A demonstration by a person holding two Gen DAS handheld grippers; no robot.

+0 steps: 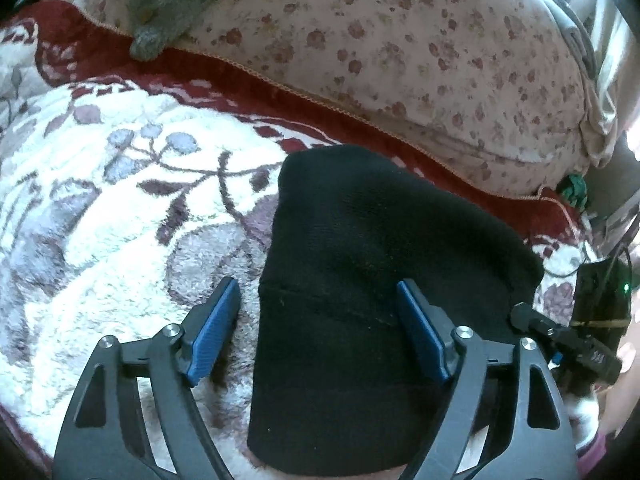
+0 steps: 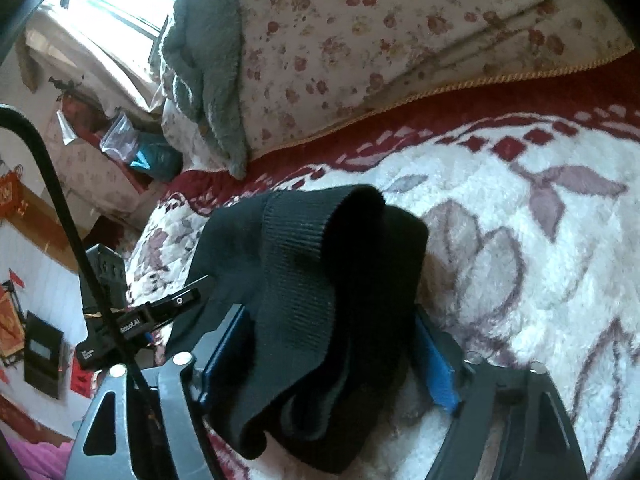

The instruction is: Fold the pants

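The black pants (image 1: 380, 280) lie folded into a compact block on the white floral blanket (image 1: 120, 208). My left gripper (image 1: 320, 328) is open, hovering over the pants' left edge; one blue pad (image 1: 212, 336) is over the blanket, the other (image 1: 420, 332) over the fabric. In the right wrist view, the pants (image 2: 320, 280) bulge up between my right gripper's (image 2: 332, 344) wide-apart blue pads (image 2: 436, 368), ribbed waistband on top. The jaws stand open around the fabric without pinching it. The right gripper's tip also shows in the left wrist view (image 1: 560, 336).
A floral duvet (image 1: 420, 48) with a grey towel (image 1: 168, 12) is piled behind the pants. The blanket's red border (image 1: 240, 80) runs along it. The bed's edge and room clutter (image 2: 60, 280) lie to the left in the right wrist view.
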